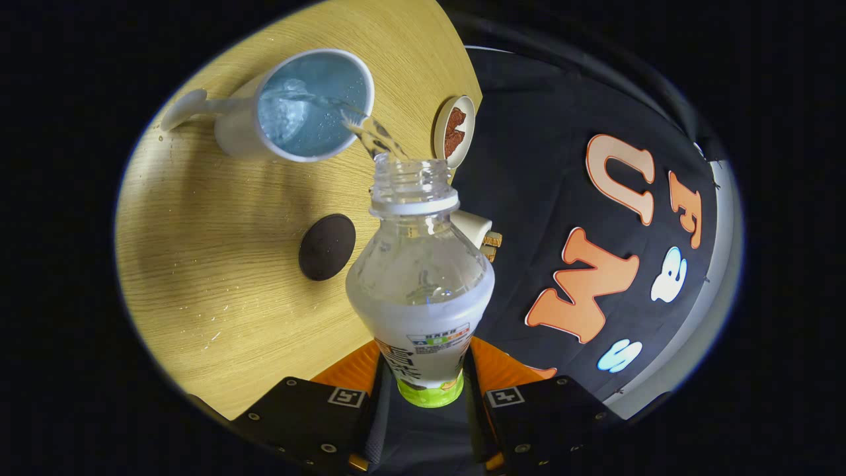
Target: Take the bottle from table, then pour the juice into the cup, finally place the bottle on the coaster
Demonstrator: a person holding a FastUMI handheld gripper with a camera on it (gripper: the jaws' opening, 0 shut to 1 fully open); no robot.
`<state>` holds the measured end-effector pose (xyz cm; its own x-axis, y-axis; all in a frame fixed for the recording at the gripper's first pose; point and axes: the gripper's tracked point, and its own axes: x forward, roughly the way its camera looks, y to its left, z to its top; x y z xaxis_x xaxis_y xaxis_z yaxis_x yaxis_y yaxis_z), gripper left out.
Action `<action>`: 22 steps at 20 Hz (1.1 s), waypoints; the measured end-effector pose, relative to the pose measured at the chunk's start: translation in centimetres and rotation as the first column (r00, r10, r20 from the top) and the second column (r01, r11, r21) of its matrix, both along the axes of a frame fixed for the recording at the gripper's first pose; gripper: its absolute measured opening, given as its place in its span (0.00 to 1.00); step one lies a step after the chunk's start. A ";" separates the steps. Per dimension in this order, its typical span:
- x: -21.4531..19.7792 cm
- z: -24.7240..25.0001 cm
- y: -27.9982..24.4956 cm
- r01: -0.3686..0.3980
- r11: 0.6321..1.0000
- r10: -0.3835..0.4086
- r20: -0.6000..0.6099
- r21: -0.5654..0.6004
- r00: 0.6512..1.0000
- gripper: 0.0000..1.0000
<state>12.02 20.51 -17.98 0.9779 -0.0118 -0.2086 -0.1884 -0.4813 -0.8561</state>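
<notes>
While tongs (423,380) clamp one bottle (421,277) (pouring), one cup (310,106)

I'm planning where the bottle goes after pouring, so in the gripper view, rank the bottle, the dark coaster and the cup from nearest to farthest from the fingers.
1. Bottle: clamped between the gripper's fingers, tilted, uncapped and pouring.
2. Dark coaster: on the wooden table, beyond the fingers, beside the bottle's shoulder.
3. Cup: farthest, past the bottle's mouth, catching the stream.
</notes>
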 end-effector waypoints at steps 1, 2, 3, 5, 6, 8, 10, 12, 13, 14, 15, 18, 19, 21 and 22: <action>0.0 0.1 0.2 -0.005 1.000 0.005 -0.001 -0.006 1.000 0.52; 0.1 0.0 0.2 -0.009 1.000 0.009 -0.006 -0.010 1.000 0.52; 0.0 -0.1 0.3 -0.011 1.000 0.011 -0.009 -0.014 1.000 0.52; 0.1 -0.1 0.5 -0.018 0.999 0.017 -0.012 -0.029 1.000 0.52; 0.2 -0.1 0.3 -0.020 0.999 0.020 -0.013 -0.038 1.000 0.52; 0.4 -0.1 0.2 -0.019 0.999 0.018 -0.015 -0.047 1.000 0.52; 0.5 -0.2 0.1 -0.016 0.999 0.015 -0.013 -0.052 1.000 0.52; 0.6 -0.1 0.2 -0.017 0.998 0.016 -0.011 -0.064 1.000 0.52; 0.5 0.0 0.3 -0.018 0.997 0.018 -0.011 -0.068 1.000 0.52; 0.7 0.0 0.3 -0.018 0.997 0.017 -0.011 -0.071 1.000 0.52; 0.8 0.0 0.4 -0.018 0.997 0.017 -0.009 -0.074 1.000 0.52; 0.7 0.1 0.5 -0.024 0.996 0.023 -0.009 -0.091 1.000 0.52; 0.7 0.1 0.7 -0.029 0.995 0.028 -0.012 -0.099 1.000 0.52; 0.7 0.2 0.9 -0.040 0.993 0.039 -0.012 -0.113 0.999 0.52; 0.7 0.2 0.8 -0.042 0.992 0.040 -0.014 -0.120 0.999 0.52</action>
